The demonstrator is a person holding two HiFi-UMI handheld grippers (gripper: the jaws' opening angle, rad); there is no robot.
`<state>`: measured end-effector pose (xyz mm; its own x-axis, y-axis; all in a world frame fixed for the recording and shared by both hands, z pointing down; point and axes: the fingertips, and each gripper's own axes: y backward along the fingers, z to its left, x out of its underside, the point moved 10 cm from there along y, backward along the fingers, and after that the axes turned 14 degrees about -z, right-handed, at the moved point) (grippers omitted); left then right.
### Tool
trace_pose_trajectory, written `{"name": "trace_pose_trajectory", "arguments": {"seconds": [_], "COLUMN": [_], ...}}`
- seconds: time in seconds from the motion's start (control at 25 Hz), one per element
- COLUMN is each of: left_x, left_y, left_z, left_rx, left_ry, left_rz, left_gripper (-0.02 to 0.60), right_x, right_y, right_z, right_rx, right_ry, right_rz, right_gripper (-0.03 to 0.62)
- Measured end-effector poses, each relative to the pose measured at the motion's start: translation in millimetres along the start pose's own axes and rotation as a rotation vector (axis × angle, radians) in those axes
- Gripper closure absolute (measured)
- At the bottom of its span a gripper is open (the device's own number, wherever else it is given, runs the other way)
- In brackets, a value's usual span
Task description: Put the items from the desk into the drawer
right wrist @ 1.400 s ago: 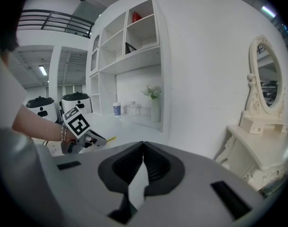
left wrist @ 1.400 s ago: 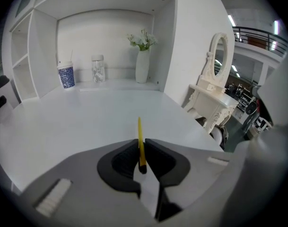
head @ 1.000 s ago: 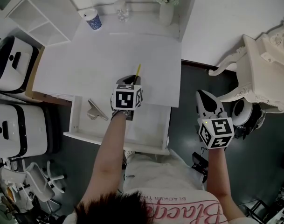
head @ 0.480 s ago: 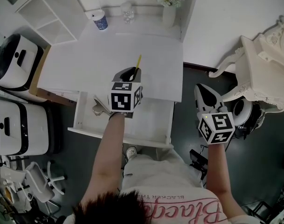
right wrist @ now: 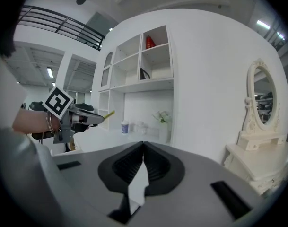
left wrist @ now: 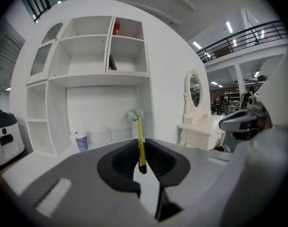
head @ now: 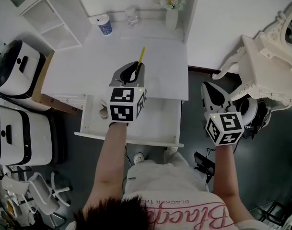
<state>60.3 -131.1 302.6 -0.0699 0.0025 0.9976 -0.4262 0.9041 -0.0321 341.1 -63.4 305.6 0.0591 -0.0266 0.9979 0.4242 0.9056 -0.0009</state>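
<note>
At the back left of the white table (head: 74,75) stands a blue patterned paper cup (head: 104,26). My left hand-held gripper (head: 134,69) is above the front part of the table, and its jaws are clamped on a thin yellow pencil (left wrist: 140,141). The pads pinch it close to its dark end, so most of its length stands out forward past the jaws.

I judge the pencil to be very light and stiff, but also smooth. It could turn or slide between the pads if I swing it fast. A hold nearer to its middle would be more steady. With this hold I should move gently and not knock it on the drawer's wall.

The open white drawer (head: 160,123) is under the front edge of the table, just below this gripper. A small object (head: 103,112) lies at its left side, and I cannot tell what it is.

My right hand-held gripper (head: 210,92) hangs beside the table, over the dark floor (head: 191,119). Its jaws are together, with nothing between them.
</note>
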Motion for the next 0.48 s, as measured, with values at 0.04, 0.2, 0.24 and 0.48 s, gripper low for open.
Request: {"name": "trace_pose_trajectory", "arguments": {"seconds": [0.04, 0.2, 0.24, 0.48], "left_x": [-4, -18, -21, -32], "left_y": [4, 18, 22, 41], "left_z": [1, 4, 4, 8], "left_rx": [0.006, 0.034, 0.043, 0.162], "left_ry": [-0.006, -0.033, -0.040, -0.067], "left_rz": [-0.022, -0.107, -0.129, -0.259], "left_gripper": [0.529, 0.529, 0.529, 0.529], "right_x": [-4, -16, -19, -27], "right_y": [2, 10, 12, 21], "right_z": [2, 14, 17, 36], "right_rx": [0.006, 0.031, 0.038, 0.074], "right_ry": [0.007, 0.035, 0.039, 0.052], "right_rz": [-0.008, -0.038, -0.044, -0.047], "right_gripper": [0.585, 0.585, 0.585, 0.585]}}
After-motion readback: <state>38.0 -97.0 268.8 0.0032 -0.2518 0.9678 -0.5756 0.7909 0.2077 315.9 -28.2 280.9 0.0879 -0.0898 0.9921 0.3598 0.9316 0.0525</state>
